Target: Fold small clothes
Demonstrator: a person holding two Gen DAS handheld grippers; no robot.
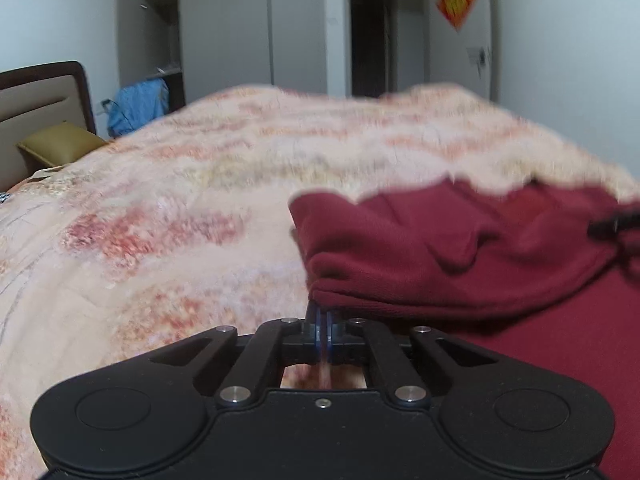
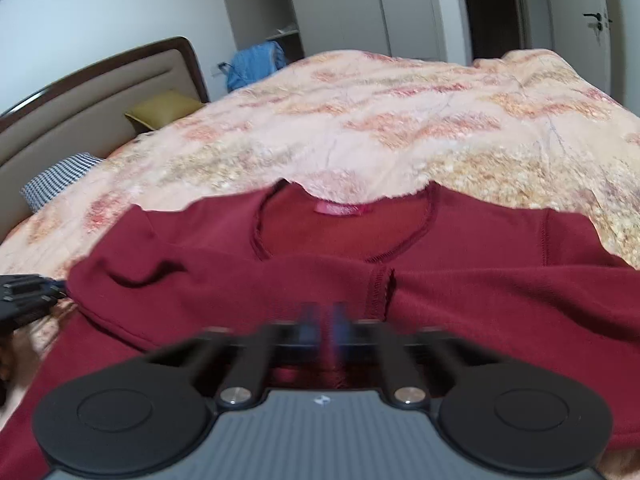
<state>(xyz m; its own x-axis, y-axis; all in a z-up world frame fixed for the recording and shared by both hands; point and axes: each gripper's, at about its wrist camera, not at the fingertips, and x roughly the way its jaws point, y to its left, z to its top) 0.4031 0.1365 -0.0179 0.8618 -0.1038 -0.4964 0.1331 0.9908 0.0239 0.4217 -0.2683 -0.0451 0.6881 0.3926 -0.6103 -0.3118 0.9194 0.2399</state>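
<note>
Shirt (image 2: 460, 280), dark red, lying spread on floral bedcover (image 2: 400, 120), one sleeve folded across chest. Left gripper (image 1: 323, 314) pinching sleeve fold (image 1: 400, 272), pads pressed together on cloth. Right gripper (image 2: 323, 314) hovering over chest, blurred, fingers showing narrow gap, nothing seen between.

No text could be read: the red door decoration (image 1: 457, 0) and the shirt's pink neck label (image 2: 343, 210) were blurred.
</note>
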